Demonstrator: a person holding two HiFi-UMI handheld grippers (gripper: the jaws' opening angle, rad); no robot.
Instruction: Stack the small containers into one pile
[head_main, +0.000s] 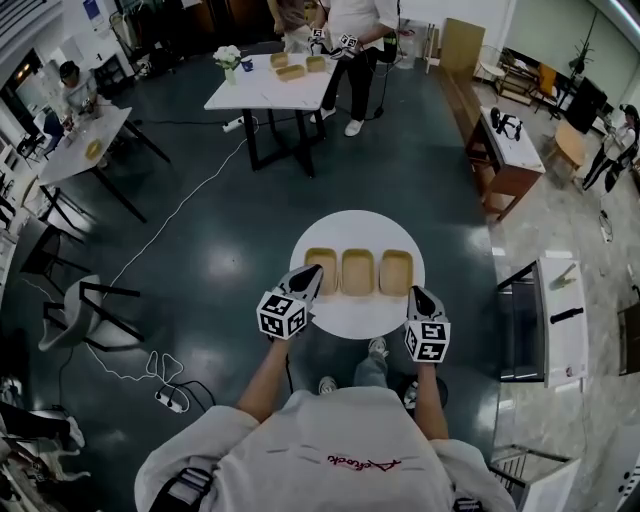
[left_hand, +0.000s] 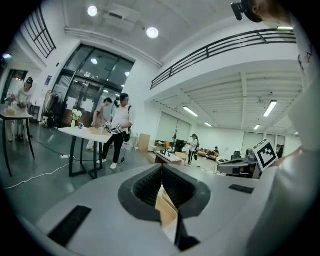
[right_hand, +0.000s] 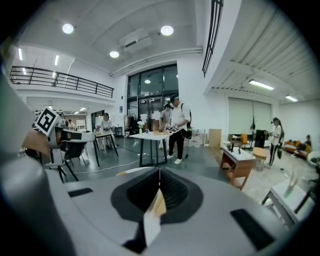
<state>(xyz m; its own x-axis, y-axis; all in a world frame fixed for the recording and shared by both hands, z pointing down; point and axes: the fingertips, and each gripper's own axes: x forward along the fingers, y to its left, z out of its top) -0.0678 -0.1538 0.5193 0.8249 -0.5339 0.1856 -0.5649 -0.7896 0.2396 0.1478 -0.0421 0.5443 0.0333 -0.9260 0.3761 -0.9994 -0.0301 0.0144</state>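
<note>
Three shallow tan containers sit side by side in a row on a round white counter (head_main: 345, 315), none stacked: the left container (head_main: 326, 272), the middle container (head_main: 357, 271) and the right container (head_main: 396, 271), each just beside its neighbour. In the head view the left gripper (head_main: 312, 270) reaches in from the near left, and its tip overlaps the near-left corner of the left container; whether it touches cannot be told. The right gripper (head_main: 414, 291) hangs over the counter's near-right edge, just beside the near corner of the right container. In the left gripper view the left gripper (left_hand: 161, 170) has its ribbed dark jaws pressed together at the tip with nothing between them, and a tan sliver of container (left_hand: 167, 207) shows below through the gap behind them. In the right gripper view the right gripper (right_hand: 159, 175) is likewise pressed together and empty, with tan and a strip of white counter (right_hand: 151, 222) showing beneath. Across the dark floor, a standing person (head_main: 360, 40) works at a second white counter (head_main: 265, 90) bearing more tan containers (head_main: 291, 70) and a vase of flowers (head_main: 229, 59).
</note>
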